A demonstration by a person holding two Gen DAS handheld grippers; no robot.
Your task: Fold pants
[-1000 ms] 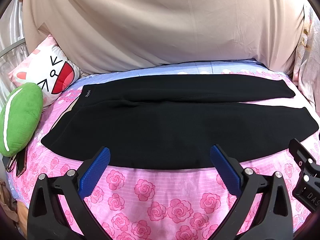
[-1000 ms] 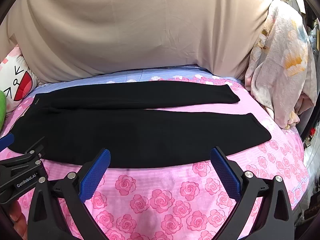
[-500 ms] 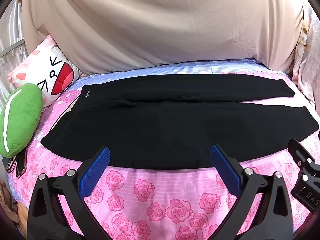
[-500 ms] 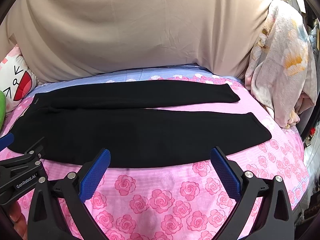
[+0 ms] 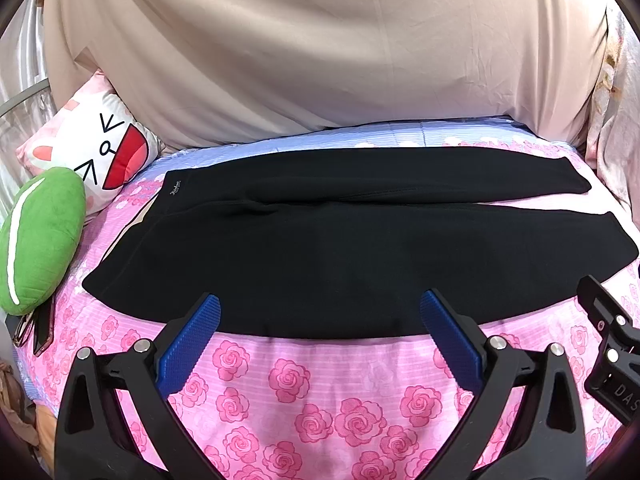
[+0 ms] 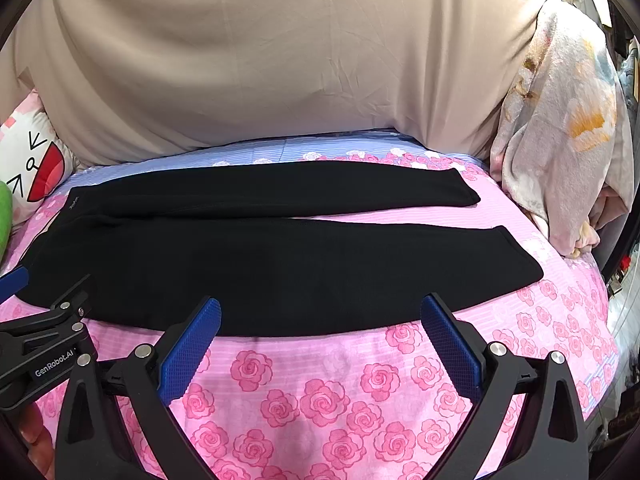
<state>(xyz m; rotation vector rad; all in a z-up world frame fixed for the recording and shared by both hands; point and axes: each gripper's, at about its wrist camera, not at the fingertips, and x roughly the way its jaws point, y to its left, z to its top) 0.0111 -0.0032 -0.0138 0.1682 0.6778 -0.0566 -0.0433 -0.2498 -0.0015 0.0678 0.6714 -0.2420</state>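
Note:
Black pants (image 5: pixel 340 252) lie flat across the bed, waistband at the left, both legs stretched to the right and slightly apart at the cuffs. They also show in the right wrist view (image 6: pixel 280 256). My left gripper (image 5: pixel 320 308) is open and empty, hovering just before the near edge of the pants at their middle. My right gripper (image 6: pixel 320 308) is open and empty, just before the near leg's edge. The left gripper's body (image 6: pixel 44 344) shows at the left of the right wrist view; the right gripper's body (image 5: pixel 612 352) shows at the right of the left wrist view.
The bed has a pink rose-print sheet (image 5: pixel 320 392). A green plush (image 5: pixel 40 240) and a white cartoon-face pillow (image 5: pixel 96 156) lie at the left. A beige cover (image 5: pixel 320 60) rises behind. A floral blanket (image 6: pixel 560 140) is piled at the right.
Both grippers have barely moved; the views have shifted only slightly. The pants lie the same.

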